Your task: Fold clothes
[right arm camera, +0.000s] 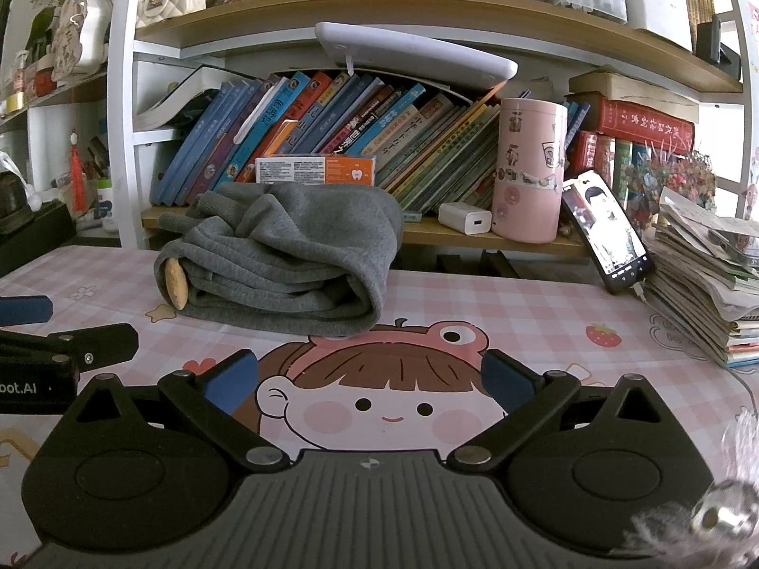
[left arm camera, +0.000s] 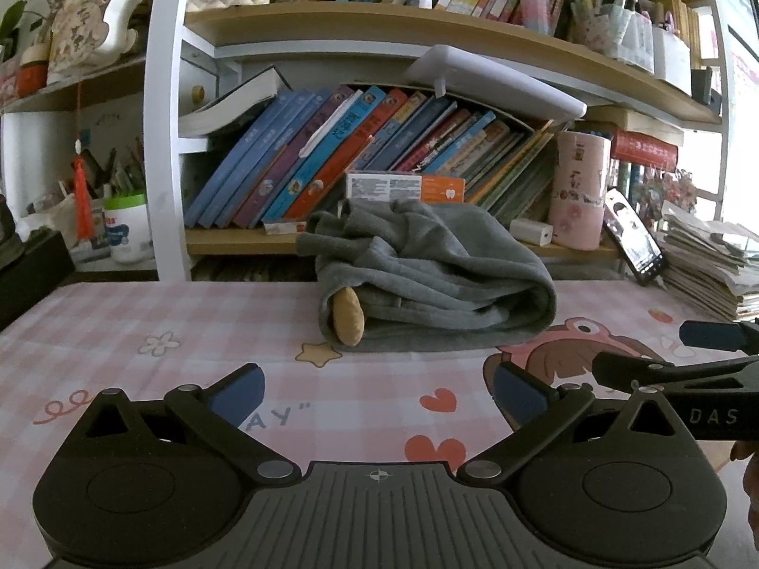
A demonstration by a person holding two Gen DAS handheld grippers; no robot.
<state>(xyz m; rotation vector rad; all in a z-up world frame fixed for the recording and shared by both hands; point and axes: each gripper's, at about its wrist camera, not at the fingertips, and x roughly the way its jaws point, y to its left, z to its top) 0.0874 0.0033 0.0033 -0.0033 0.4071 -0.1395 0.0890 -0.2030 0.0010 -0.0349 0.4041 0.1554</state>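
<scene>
Only one garment lies here: a grey fleece garment (left arm camera: 427, 279), bunched in a loose roll at the far middle of the pink checked tablecloth (left arm camera: 142, 317), just before the bookshelf (right arm camera: 427, 9). One tan patch (left arm camera: 348, 315) shows at its left end. Two grippers hang level, near, side by side, well apart from it. Left gripper (left arm camera: 377, 391) has its blue pads (left arm camera: 239, 391) spread wide, holding nothing; right gripper (right arm camera: 370, 379) likewise. One phone (right arm camera: 607, 232) leans against one paper stack (right arm camera: 702, 275) far right.
</scene>
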